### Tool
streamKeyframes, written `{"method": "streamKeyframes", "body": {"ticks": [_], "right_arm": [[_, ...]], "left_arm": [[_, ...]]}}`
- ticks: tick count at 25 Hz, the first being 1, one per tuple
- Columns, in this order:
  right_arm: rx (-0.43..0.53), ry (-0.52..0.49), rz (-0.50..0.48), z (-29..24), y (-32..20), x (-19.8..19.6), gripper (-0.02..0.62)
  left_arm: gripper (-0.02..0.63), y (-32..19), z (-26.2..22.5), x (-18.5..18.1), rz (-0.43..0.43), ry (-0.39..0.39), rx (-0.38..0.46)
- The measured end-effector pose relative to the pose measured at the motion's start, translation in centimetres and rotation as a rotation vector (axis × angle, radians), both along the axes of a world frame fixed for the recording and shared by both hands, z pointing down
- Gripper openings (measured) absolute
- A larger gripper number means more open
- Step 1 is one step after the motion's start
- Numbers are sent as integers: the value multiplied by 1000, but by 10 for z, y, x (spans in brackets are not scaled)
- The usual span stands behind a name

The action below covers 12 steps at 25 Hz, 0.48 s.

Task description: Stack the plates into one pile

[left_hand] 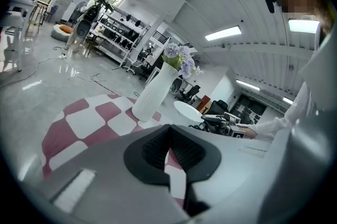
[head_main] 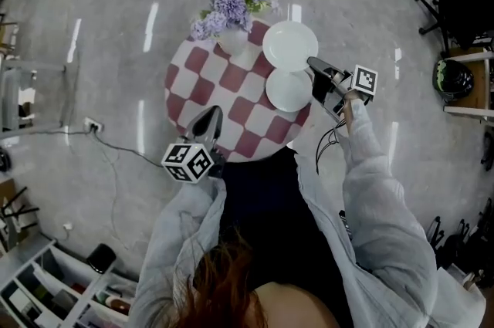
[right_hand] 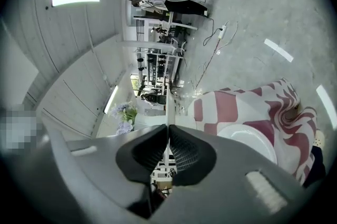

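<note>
A round table point(head_main: 208, 83) carries a red-and-white checked cloth. One white plate point(head_main: 287, 91) lies flat near its right edge. A second white plate point(head_main: 289, 45) hangs tilted just beyond the first, with my right gripper point(head_main: 312, 64) shut on its near-right rim. In the right gripper view that rim point(right_hand: 168, 104) runs edge-on out of the closed right gripper point(right_hand: 168, 130), and the lying plate point(right_hand: 250, 141) shows below right. My left gripper point(head_main: 211, 114) hovers over the table's near-left edge, shut and empty point(left_hand: 169, 130). From there the held plate point(left_hand: 187, 110) shows to the right of the vase.
A white vase point(head_main: 239, 49) of purple flowers point(head_main: 231, 4) stands at the table's far side, next to the held plate. A power strip point(head_main: 93, 126) and cables lie on the floor to the left. Shelves point(head_main: 46, 288) stand at bottom left, and chairs point(head_main: 463, 6) at the right.
</note>
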State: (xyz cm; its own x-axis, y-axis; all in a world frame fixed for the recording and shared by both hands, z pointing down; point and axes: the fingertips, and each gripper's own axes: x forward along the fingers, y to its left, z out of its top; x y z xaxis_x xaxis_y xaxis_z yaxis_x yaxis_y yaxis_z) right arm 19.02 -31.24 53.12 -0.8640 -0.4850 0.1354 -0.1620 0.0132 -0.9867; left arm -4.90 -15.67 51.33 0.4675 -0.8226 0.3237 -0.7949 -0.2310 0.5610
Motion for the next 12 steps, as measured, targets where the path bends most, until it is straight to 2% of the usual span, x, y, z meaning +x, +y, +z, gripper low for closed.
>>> {"method": "streamKeyframes", "body": {"ticks": [6, 12], "right_arm": [[49, -38, 95, -26, 26, 9, 20], [66, -47, 205, -25, 64, 6, 20]], "left_arm": [[11, -2, -8, 0, 79, 1, 33], [11, 3, -7, -9, 163, -5, 54]]}}
